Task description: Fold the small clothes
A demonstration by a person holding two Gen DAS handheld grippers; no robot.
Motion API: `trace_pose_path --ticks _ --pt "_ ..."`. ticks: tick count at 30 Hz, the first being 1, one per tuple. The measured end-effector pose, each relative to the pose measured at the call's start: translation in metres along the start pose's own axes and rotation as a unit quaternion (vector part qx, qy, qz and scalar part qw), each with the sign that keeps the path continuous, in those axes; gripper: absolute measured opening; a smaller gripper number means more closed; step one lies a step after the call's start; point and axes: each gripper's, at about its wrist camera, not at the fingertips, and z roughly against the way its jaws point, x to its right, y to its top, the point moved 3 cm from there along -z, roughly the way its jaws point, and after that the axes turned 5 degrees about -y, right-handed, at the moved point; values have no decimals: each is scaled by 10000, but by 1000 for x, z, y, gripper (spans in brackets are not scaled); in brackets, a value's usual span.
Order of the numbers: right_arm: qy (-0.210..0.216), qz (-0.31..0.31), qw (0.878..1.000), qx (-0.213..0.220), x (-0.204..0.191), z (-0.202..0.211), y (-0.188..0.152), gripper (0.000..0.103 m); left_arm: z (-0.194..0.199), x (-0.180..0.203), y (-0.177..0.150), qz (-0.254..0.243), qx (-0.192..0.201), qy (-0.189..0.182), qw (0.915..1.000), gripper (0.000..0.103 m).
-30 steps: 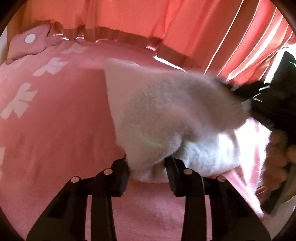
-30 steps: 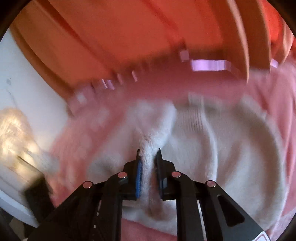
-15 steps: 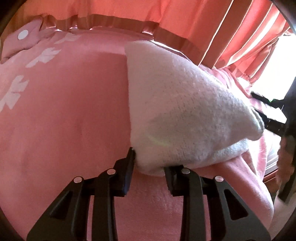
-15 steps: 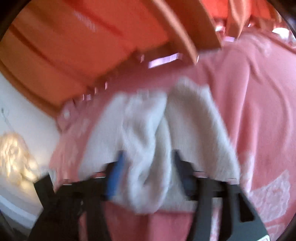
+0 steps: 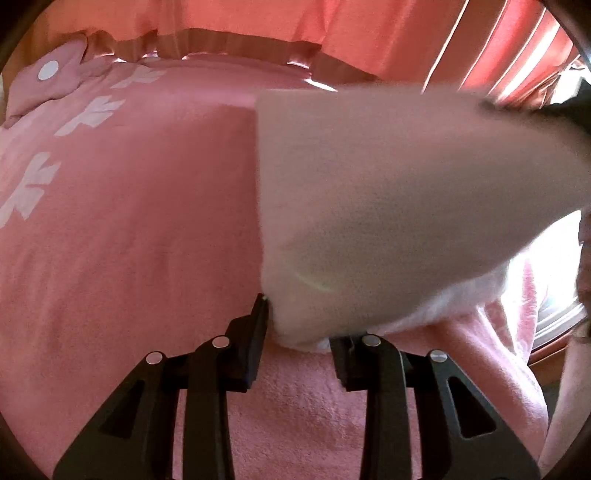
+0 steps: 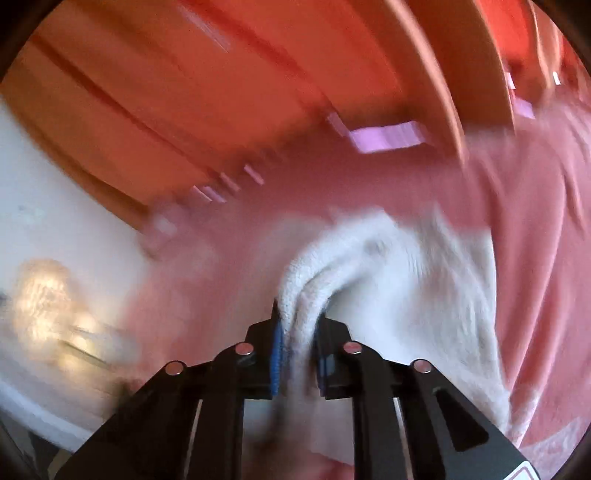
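Left tool (image 5: 297,332): jaws part-way apart, one corner of the white fleece garment (image 5: 388,192) bunched between them; the left pad touches the cloth, so it reads as a grip on a thick wad. From this tool the garment runs toward 1 o'clock, lifted off the pink bed cover (image 5: 129,221), its long axis stretched toward the far end, where a dark shape at 2 o'clock is probably the other tool; blur hides the detail.

Right tool (image 6: 297,339): jaws closing on a gathered ridge of the same garment (image 6: 406,288), cloth plainly between the blue pads. The rest of the cloth fans out toward 1 to 3 o'clock over the bed cover (image 6: 535,221). This view is heavily smeared.

Judgement: the garment hangs taut between the two tools, each at one end, so the coming fold turns on bringing one end over the other along that axis.

Surroundings: pink pillow (image 5: 48,81) with a white dot at 10 o'clock in the left view, well apart; orange-red curtains (image 5: 332,29) along 12 o'clock. Nothing lies on the bed cover in the fold's path.
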Motion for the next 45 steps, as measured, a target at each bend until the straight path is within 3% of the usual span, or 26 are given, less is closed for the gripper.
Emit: trace_pose_path --ticks 2,3,5,6,10,13,15,18,20,22,23,24,25,26,30,31,33,34,35,38,40,43,45 --pt "-441 165 9988 106 18 10 -11 13 -2 5 -1 -66 -15 -63 10000 31" --pt "-864 130 9961 -84 35 -3 -18 13 -4 9 -2 -145 -23 15 9999 31" --pt "-1827 -186 9794 -834 91 -41 -44 13 -8 12 -3 -224 -25 51 9997 31" --pt "-1911 -357 9756 -1021 109 -50 -57 13 -10 14 -4 -210 -57 -28 9998 31" --pt "-1358 -589 9869 -641 101 -27 -53 16 -9 20 -6 -398 -33 186 9990 31" --pt "-1514 -483 9862 -460 96 -16 -55 25 -3 19 -6 -392 -42 144 9991 31" --pt "-1392 -617 9870 -518 98 -8 -65 31 9 23 -7 -456 -8 71 9989 30" --pt "-866 -954 9897 -629 100 1 -69 53 30 31 -11 -640 50 -37 9979 32" --pt "-493 -1161 9889 -784 99 3 -78 59 45 37 -13 -689 144 -213 9973 43" --pt "-239 -1253 9867 -1012 95 0 -85 64 61 48 -11 -761 306 -476 9955 45" --pt "-216 -1187 9866 -1102 91 -4 -87 64 70 57 -6 -810 444 -624 9938 45" --pt "-272 -1063 9876 -1124 86 -7 -88 52 74 61 -2 -816 521 -653 9932 47" --pt "-411 -870 9891 -1114 80 -8 -86 22 76 66 3 -798 612 -680 9926 48" --pt "-583 -619 9917 -965 71 -2 -80 23 76 69 8 -771 682 -699 9922 48" --pt "-434 -415 9972 -444 54 23 -68 20 49 74 22 -553 656 -410 9955 48" --pt "-578 -372 9965 -479 58 20 -72 20 37 73 20 -563 529 -307 9965 48" --pt "-1447 -201 9838 -1036 83 -8 -92 20 9 64 14 -532 201 39 9984 46" --pt "-1652 -184 9753 -1454 98 -30 -110 20 1 62 9 -521 138 37 9985 47" --pt "-1515 -267 9780 -1407 100 -31 -114 20 -3 63 5 -580 169 106 9981 47" --pt "-1477 -476 9826 -1017 92 -4 -99 25 1 75 2 -990 293 433 9937 48" --pt "-1575 -580 9836 -662 81 16 -84 29 -1 75 2 -996 270 490 9935 48" --pt "-1916 -111 9813 -150 53 36 -67 29 -2 74 6 -957 260 530 9937 49" --pt "-1965 369 9797 -144 32 29 -63 29 -2 76 6 -961 263 572 9934 49"
